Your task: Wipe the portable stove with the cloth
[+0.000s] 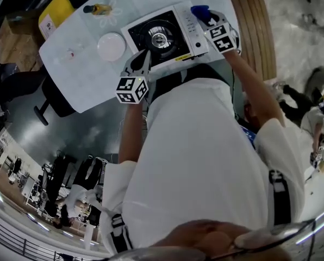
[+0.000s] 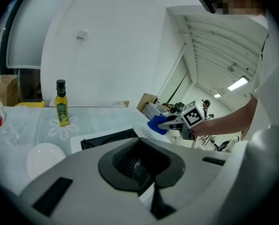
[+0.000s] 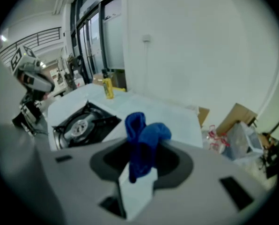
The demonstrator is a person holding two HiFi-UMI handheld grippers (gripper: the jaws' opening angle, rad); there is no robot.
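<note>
The portable stove (image 1: 162,37) is white with a black burner top and stands at the table's near edge. It also shows in the left gripper view (image 2: 106,137) and the right gripper view (image 3: 83,123). My right gripper (image 1: 205,18) hovers over the stove's right control end, shut on a blue cloth (image 1: 199,11) that bunches up between its jaws (image 3: 142,139). My left gripper (image 1: 141,58) is over the stove's front left corner. Its jaws look shut, with nothing seen between them.
A white plate (image 1: 111,46) lies left of the stove, and a yellow oil bottle (image 1: 99,8) stands behind it on a flower mark. A small glass (image 2: 11,135) stands further left. A yellow object (image 1: 56,12) and a cardboard box (image 1: 12,37) lie beyond the table.
</note>
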